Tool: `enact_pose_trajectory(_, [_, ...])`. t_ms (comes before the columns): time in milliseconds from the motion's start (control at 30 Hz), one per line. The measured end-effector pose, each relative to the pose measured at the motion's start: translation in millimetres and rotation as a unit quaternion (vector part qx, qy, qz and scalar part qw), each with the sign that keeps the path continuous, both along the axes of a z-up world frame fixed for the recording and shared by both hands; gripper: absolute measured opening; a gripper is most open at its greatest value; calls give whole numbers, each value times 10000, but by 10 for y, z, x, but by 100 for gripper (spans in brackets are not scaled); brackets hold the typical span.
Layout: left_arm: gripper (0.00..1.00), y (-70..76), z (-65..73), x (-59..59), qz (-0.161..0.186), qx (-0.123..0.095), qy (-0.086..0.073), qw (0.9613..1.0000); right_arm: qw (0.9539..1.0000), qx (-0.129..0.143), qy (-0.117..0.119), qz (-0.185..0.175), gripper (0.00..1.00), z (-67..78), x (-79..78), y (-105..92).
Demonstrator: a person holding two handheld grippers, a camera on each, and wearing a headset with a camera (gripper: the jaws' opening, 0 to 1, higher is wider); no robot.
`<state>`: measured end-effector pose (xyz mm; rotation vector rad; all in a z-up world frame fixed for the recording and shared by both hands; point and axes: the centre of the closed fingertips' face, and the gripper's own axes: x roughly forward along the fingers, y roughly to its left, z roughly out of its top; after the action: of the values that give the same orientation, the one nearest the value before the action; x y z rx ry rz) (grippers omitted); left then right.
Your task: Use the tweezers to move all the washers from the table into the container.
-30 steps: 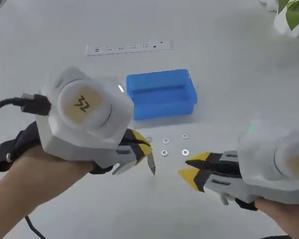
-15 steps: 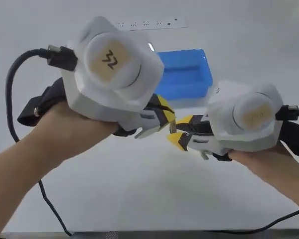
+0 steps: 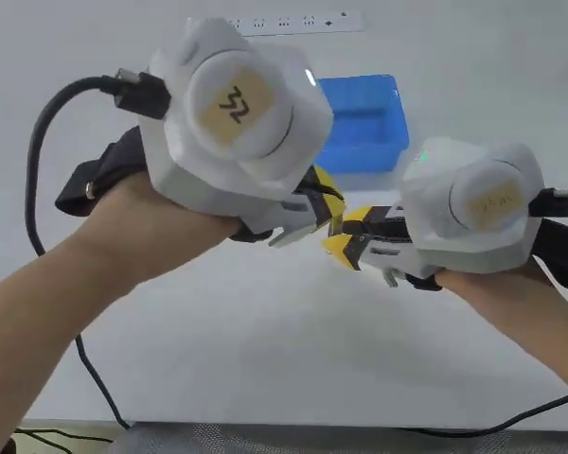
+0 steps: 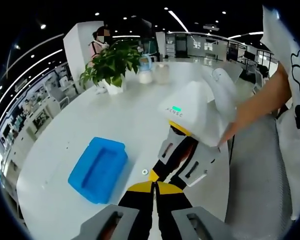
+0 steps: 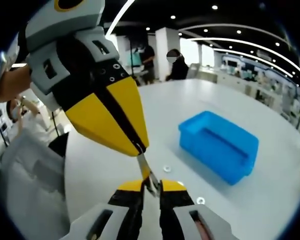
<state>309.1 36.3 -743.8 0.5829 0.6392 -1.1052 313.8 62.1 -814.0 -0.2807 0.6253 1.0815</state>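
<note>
Head view: left gripper (image 3: pixel 329 219) and right gripper (image 3: pixel 346 240) nose to nose, blue container (image 3: pixel 369 118) beyond. Left gripper view: washer (image 4: pixel 145 172) just ahead of its closed jaws. Right gripper view: left clamps tweezers (image 5: pixel 143 165), tip between right's near-shut jaws, grip unclear; likely a handover, so right must clamp before left releases.

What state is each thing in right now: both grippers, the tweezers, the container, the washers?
left gripper: shut on the tweezers.
right gripper: jaws close around the tweezers' tip; whether they grip it is unclear.
tweezers: held by the left gripper, tip between the right gripper's jaws.
container: upright, open on top, no washers seen inside.
washers: lying flat on the table, outside the container.
</note>
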Motion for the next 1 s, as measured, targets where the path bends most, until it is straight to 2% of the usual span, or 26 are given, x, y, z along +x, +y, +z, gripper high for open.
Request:
enact_pose_trajectory(200, [0, 1, -64, 5, -64, 83, 6, 9999, 10000, -30, 85, -24, 8, -63, 14, -23])
enact_pose_trajectory(500, [0, -56, -48, 12, -8, -99, 173, 9998, 9999, -88, 135, 12, 6, -108, -2, -52])
enact_pose_trajectory(600, [0, -57, -45, 0, -6, -139, 234, 9996, 9999, -146, 81, 42, 6, -107, -9, -56])
enact_pose_trajectory(667, [0, -59, -47, -5, -11, -135, 259, 9996, 9996, -263, -66, 69, 6, -103, -6, -64])
enact_pose_trajectory(700, [0, -53, -37, -14, -24, -133, 250, 9996, 9992, -320, -213, 107, 5, -92, 4, -69])
enact_pose_trajectory(1000, [0, -41, 83, -27, -135, -115, 157, 9997, 9990, -300, -307, 145, 5, 15, 11, -43])
